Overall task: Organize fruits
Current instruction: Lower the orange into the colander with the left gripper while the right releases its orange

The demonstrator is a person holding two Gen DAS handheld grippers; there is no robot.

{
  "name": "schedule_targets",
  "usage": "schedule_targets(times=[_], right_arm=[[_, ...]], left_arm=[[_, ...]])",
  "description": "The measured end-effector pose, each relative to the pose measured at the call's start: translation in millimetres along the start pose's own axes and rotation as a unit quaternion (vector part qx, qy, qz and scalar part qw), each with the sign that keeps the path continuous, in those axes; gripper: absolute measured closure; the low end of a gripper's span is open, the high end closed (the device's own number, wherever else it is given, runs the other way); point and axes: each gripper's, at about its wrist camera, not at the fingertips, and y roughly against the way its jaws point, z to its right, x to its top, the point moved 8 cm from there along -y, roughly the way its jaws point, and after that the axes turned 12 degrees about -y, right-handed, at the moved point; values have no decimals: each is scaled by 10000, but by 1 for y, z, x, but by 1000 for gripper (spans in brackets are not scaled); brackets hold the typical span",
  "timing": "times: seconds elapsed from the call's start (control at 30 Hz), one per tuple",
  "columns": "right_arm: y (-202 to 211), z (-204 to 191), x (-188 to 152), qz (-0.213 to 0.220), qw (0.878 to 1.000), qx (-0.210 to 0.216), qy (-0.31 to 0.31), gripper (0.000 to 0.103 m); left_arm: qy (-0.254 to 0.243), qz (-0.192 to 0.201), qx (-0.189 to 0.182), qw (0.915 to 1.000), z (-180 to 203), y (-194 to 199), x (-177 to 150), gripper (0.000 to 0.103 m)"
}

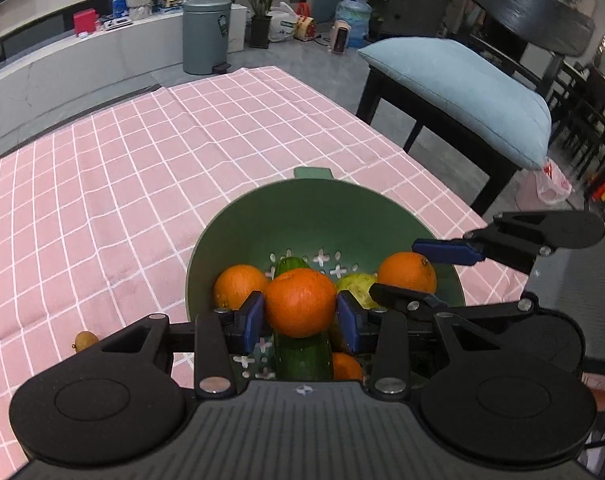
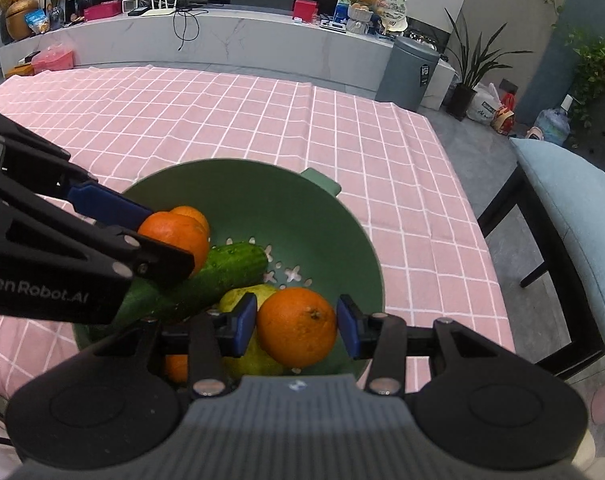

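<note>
A green colander [image 1: 322, 208] [image 2: 262, 188] sits on the pink checked tablecloth and holds several oranges, a cucumber [image 1: 302, 354] [image 2: 222, 272] and a yellow-green fruit [image 1: 358, 286] [image 2: 238, 296]. My left gripper [image 1: 302, 316] is shut on an orange [image 1: 300, 302] [image 2: 174, 238] over the cucumber. My right gripper [image 2: 298, 326] is shut on another orange [image 2: 298, 326] [image 1: 408, 272] at the colander's right side. The right gripper's blue pads [image 1: 446, 250] show in the left wrist view, and the left gripper's pads [image 2: 110, 206] in the right wrist view.
A small yellow-brown fruit [image 1: 84, 340] lies on the cloth left of the colander. The tablecloth [image 1: 122, 184] stretches out beyond the colander. A black chair with a blue cushion [image 1: 462, 92] stands at the table's right edge.
</note>
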Motion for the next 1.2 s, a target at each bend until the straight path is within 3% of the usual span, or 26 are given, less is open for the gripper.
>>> schedule_targets(times=[0.23, 0.5, 0.67, 0.87, 0.97, 1.2], right_arm=[[0, 2, 2, 29, 10000, -60, 15, 61], [5, -2, 1, 13, 9999, -33, 138, 52], [12, -2, 0, 42, 9999, -15, 96, 43], [25, -5, 0, 134, 9999, -24, 79, 41], [32, -10, 0, 199, 9998, 7, 50, 31], [51, -32, 0, 412, 9989, 208, -23, 30]], left_arm=[[-308, -23, 178, 9994, 7, -3, 5, 56], [-269, 14, -18, 9996, 10, 4, 5, 42], [-223, 70, -80, 9997, 14, 13, 4, 41], [-198, 135, 1, 9997, 15, 27, 2, 40], [-140, 150, 41, 9998, 12, 35, -1, 40], [-174, 270, 242, 9992, 5, 61, -10, 40]])
